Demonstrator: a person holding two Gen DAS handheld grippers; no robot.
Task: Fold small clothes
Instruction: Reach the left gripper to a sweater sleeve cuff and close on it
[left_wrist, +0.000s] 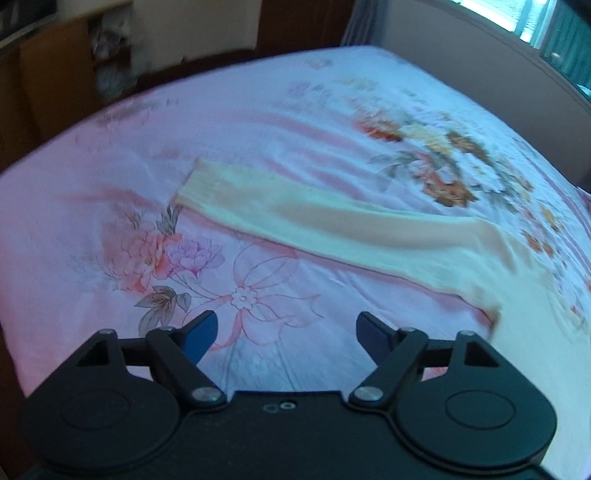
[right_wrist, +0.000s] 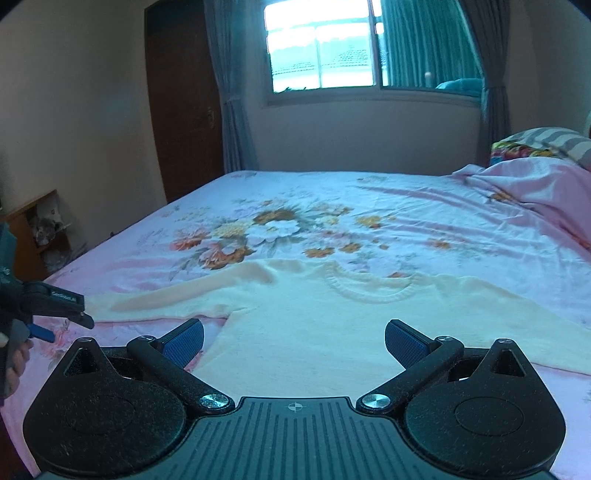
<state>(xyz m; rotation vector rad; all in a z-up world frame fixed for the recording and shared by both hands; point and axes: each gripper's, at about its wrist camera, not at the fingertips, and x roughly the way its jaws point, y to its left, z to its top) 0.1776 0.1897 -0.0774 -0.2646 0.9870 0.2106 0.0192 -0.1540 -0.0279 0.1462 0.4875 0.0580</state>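
cream sweater (right_wrist: 295, 332) lies flat on the bed (right_wrist: 461, 229), front up, neckline away from the person, sleeves spread sideways, probably laid out that way so the sleeves fold in first. left sleeve (left_wrist: 314, 218) runs straight out over the floral sheet. left gripper (left_wrist: 284, 332) hovers near that sleeve, jaws released, grasping nothing. right gripper (right_wrist: 294, 343) over the hem, jaws spread wide, empty. small white lettering on the left gripper, too blurred to read.

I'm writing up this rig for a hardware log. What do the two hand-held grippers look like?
Both are matte black plastic with blue textured pads on two fingers, linkage arms on silver screws and round side housings. The right hand-held gripper has a ribbed body; the left hand-held gripper has a smooth one.
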